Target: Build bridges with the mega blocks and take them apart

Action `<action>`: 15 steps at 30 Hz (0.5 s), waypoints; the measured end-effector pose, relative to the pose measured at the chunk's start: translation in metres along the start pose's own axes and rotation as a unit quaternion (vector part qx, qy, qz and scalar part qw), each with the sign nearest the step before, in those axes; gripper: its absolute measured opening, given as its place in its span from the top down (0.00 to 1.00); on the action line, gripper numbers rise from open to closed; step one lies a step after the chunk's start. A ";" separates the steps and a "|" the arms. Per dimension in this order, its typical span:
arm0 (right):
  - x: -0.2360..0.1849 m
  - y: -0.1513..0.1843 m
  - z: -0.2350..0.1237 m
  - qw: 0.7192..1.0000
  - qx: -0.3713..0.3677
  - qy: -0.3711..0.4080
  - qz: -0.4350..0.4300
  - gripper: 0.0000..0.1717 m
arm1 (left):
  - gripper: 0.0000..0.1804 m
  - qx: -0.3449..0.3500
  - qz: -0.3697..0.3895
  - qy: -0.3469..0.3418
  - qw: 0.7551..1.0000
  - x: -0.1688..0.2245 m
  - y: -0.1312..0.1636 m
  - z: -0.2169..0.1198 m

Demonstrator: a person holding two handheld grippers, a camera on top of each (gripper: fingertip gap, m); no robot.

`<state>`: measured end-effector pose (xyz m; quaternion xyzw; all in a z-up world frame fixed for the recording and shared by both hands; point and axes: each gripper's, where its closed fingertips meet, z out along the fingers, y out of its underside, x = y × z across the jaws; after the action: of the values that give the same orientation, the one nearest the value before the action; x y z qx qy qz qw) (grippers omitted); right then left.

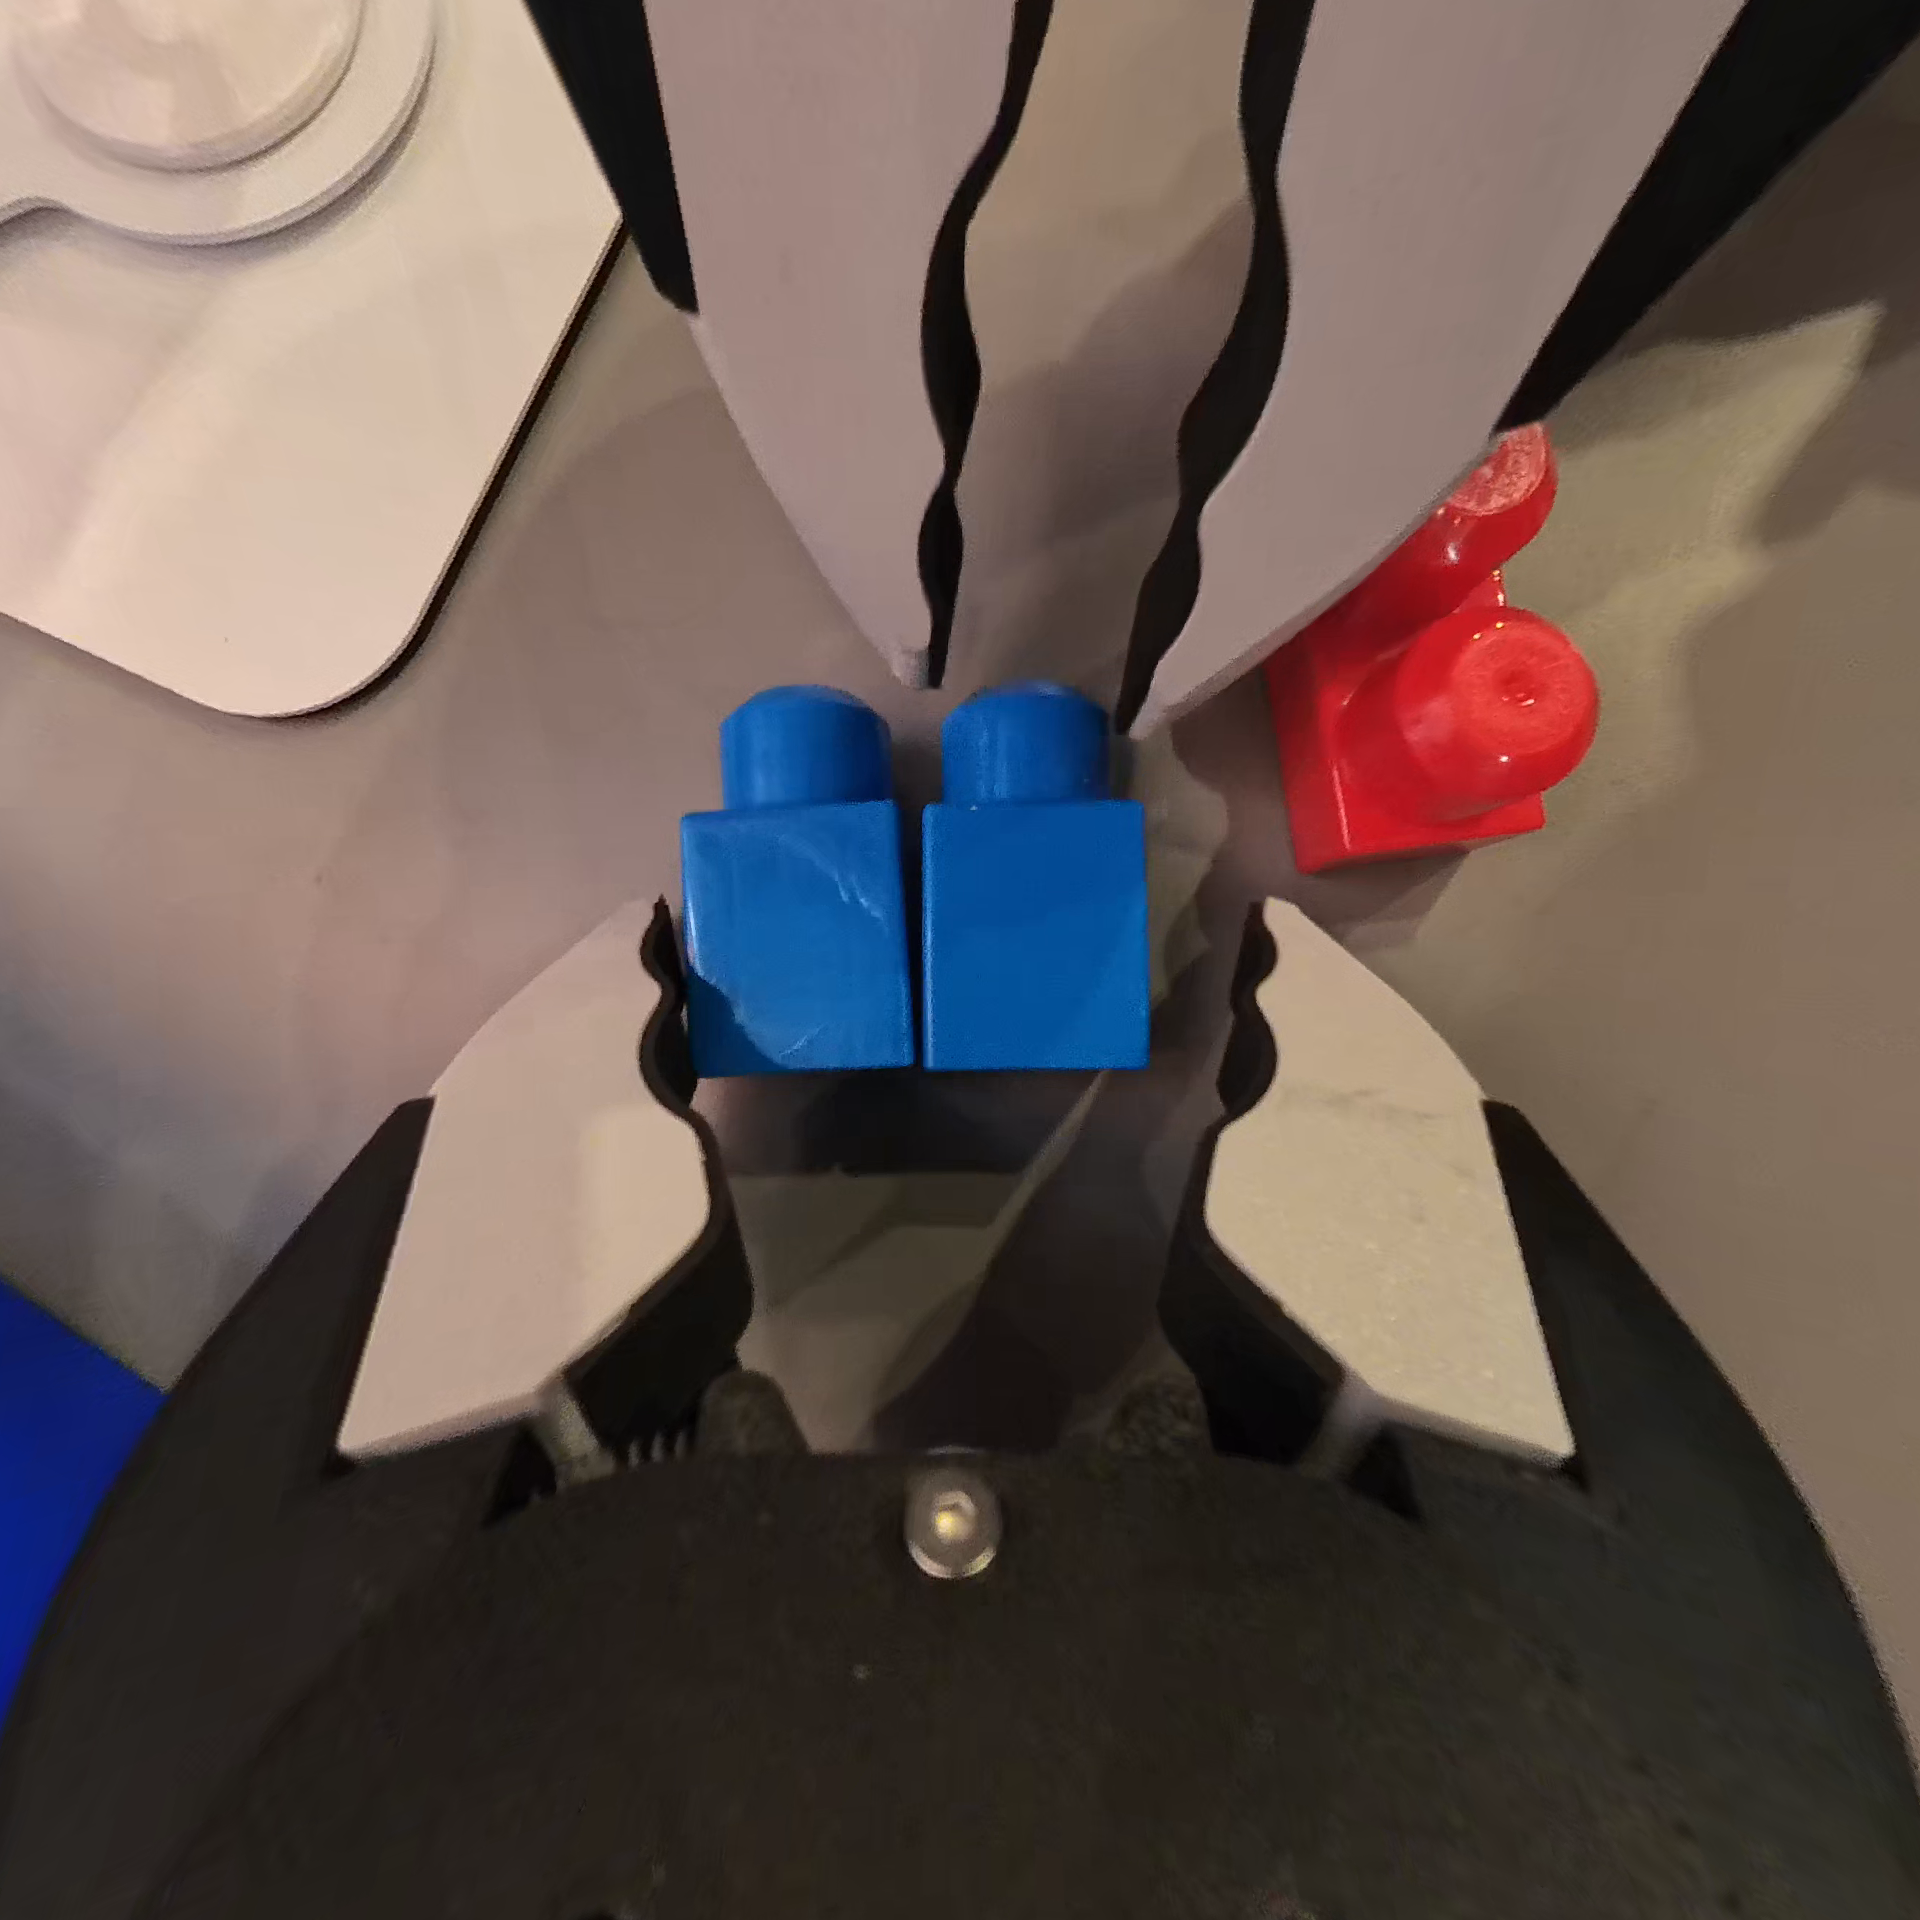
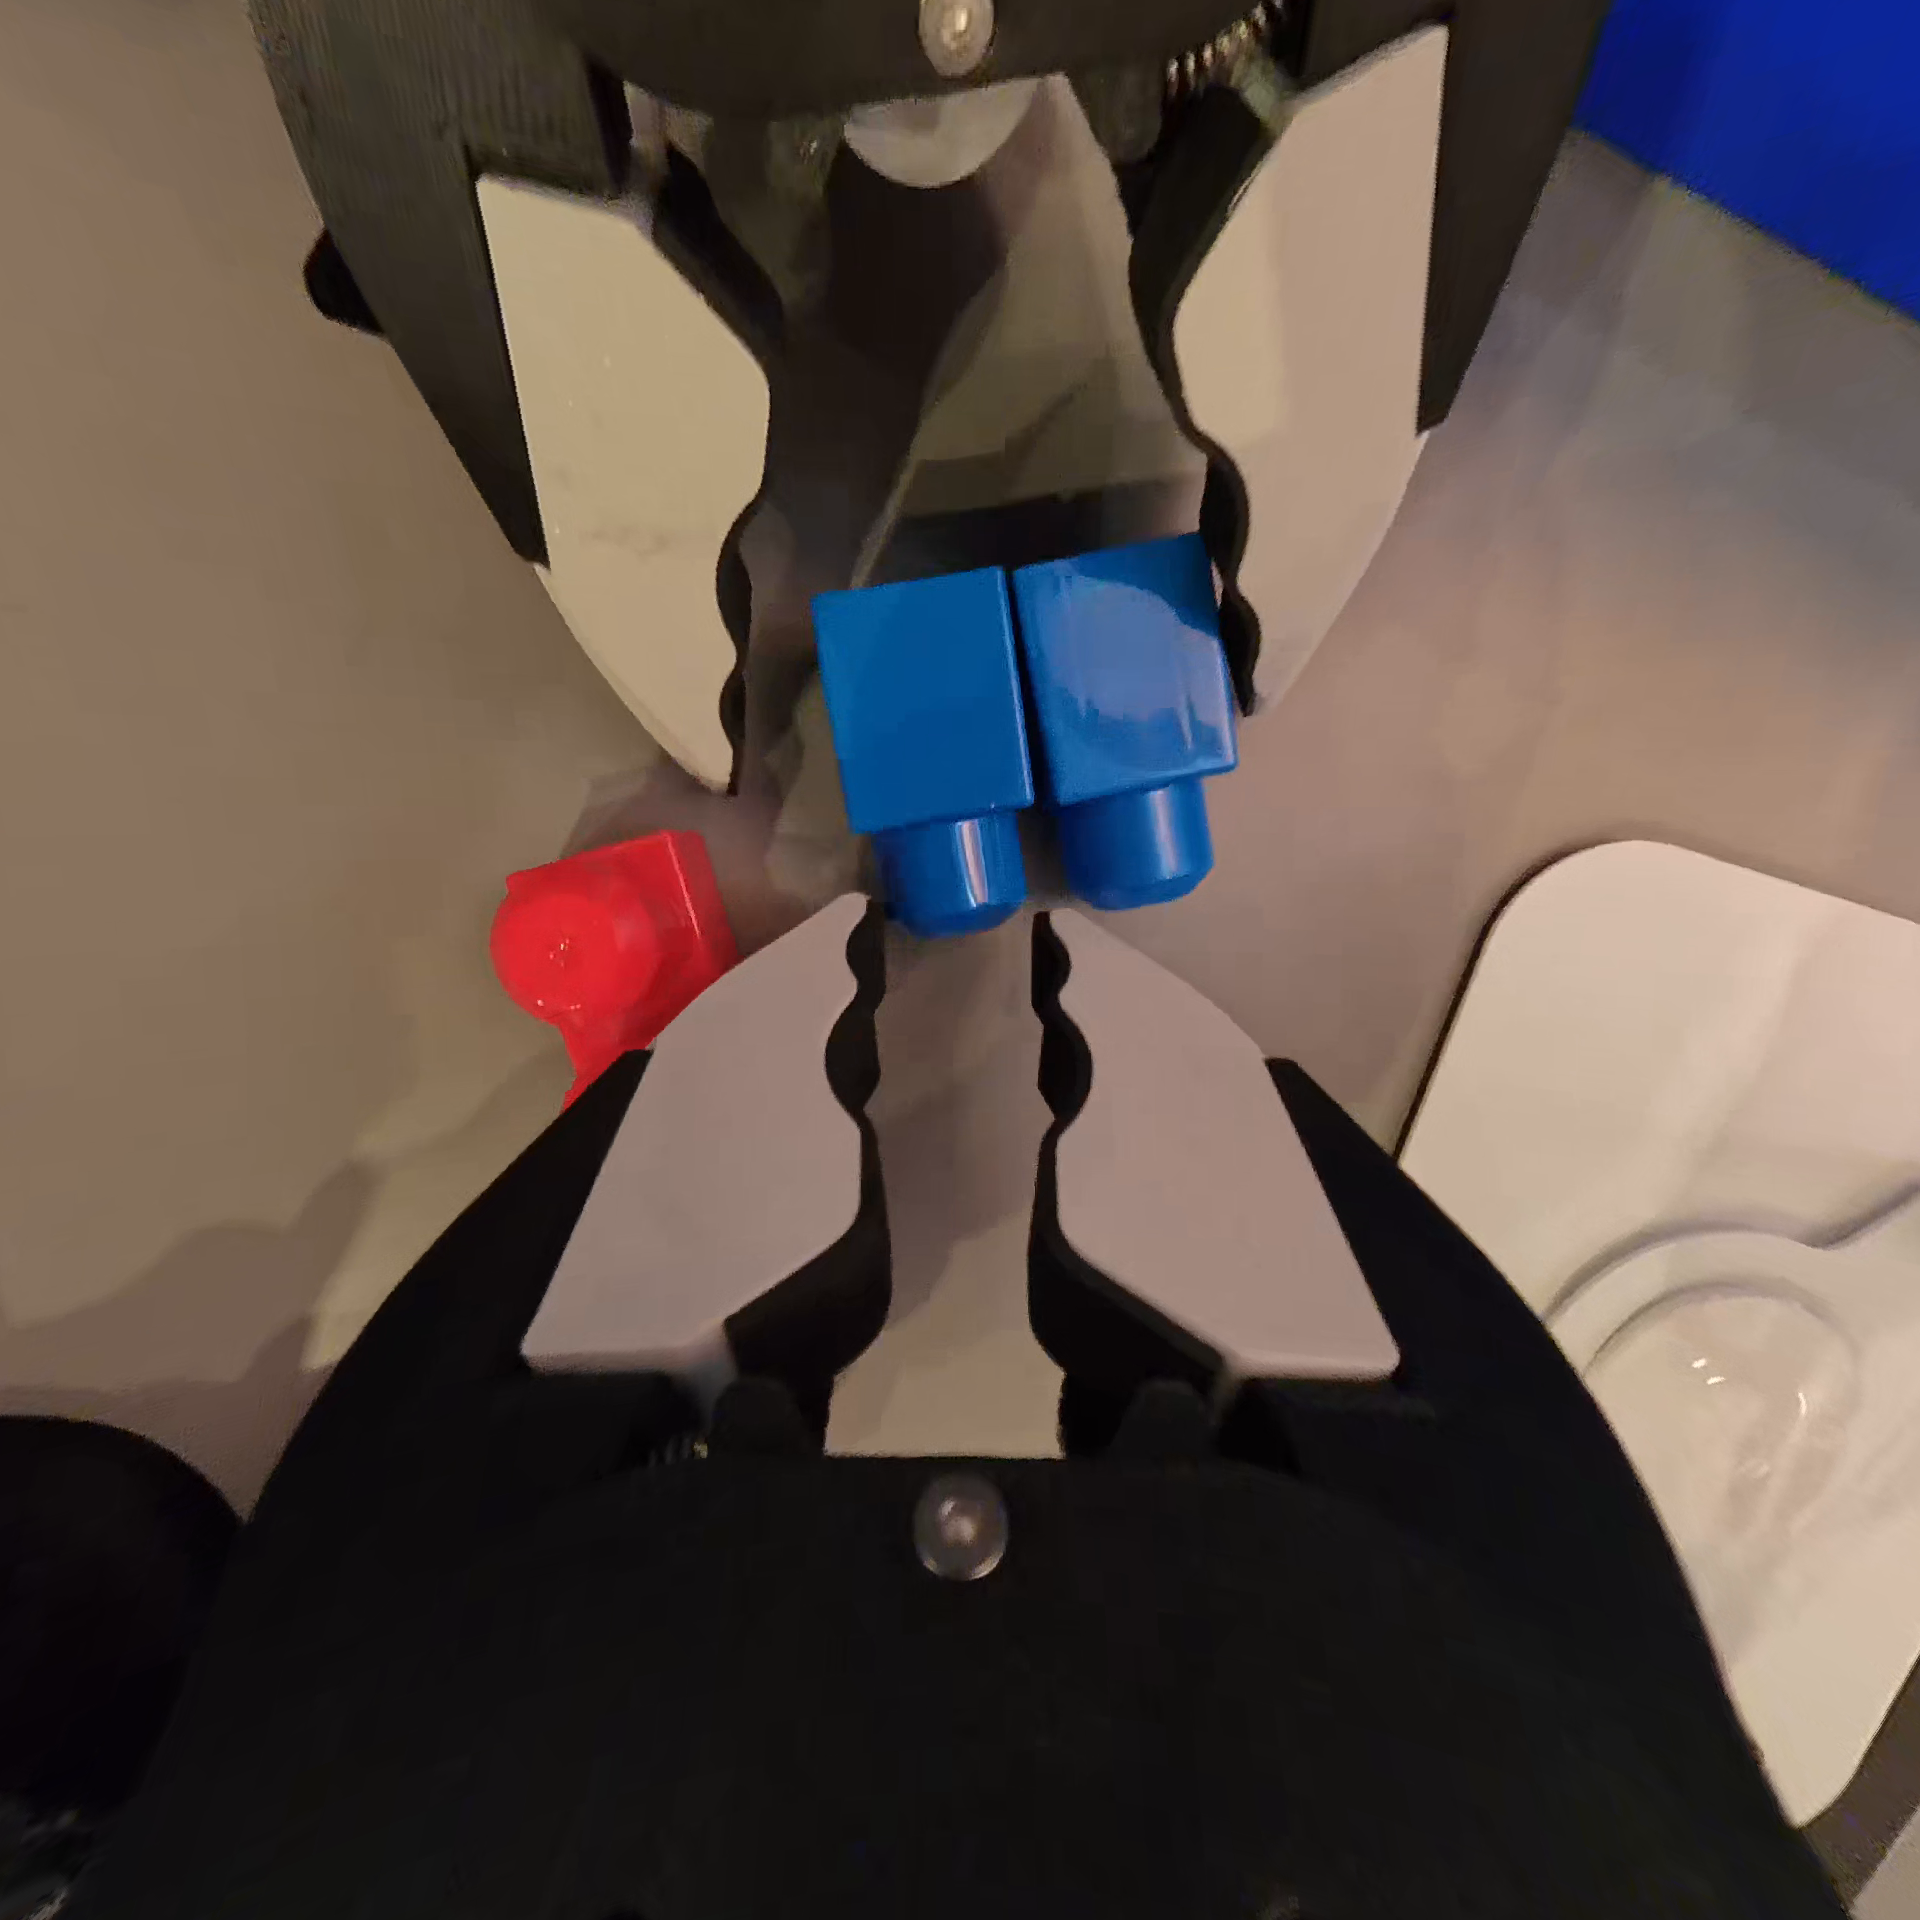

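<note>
At the far left of the left wrist view a pale board (image 1: pixel 260 436) with rounded corners lies on the grey desk (image 1: pixel 312 935), carrying a clear round disc (image 1: pixel 197 83) near the view's top-left corner. A patch of bright blue surface (image 1: pixel 62 1455) shows at the lower left edge; what it belongs to cannot be told.

In the middle lie two blue blocks (image 1: pixel 914 935), on their sides and touching each other along one face, each with a single stud pointing away from the left claw (image 1: pixel 956 987). That claw stands wide, both blocks between its fingers. Its left pad (image 1: pixel 665 997) touches the outer face of the left block, while a clear strip of desk separates the right pad (image 1: pixel 1247 997) from the right block, so nothing is clamped.

The right claw (image 1: pixel 1023 686) comes in from the opposite side, its tips just beside the studs. It is set narrow, its fingers still apart, and the gap between them is bare. In the right wrist view its left tip (image 2: pixel 857 925) sits against the near stud and the right tip (image 2: pixel 1049 935) ends between the two studs, neither pressing.

To the right, a red block (image 1: pixel 1423 707) lies tipped on the desk just beside the right claw's finger, which partly covers it. It is close to the blue pair but not touching it, and stands outside both claws.
</note>
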<state>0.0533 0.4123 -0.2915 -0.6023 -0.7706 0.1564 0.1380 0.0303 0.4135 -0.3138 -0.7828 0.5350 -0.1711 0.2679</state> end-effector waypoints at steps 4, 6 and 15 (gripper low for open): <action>-0.001 -0.005 0.003 1.000 0.016 -0.010 0.003 0.83 | 0.46 0.000 -0.002 -0.004 1.000 -0.001 0.001 -0.001; 0.000 -0.004 -0.001 1.000 0.020 -0.010 0.006 0.82 | 0.47 0.001 0.000 -0.011 1.000 -0.003 0.001 -0.002; 0.007 0.001 -0.016 0.999 0.036 -0.004 0.025 0.82 | 0.55 0.010 0.000 -0.016 1.000 -0.008 -0.002 -0.001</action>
<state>0.0589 0.4204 -0.2773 -0.6156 -0.7495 0.1897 0.1528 0.0286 0.4216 -0.3118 -0.7825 0.5289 -0.1640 0.2847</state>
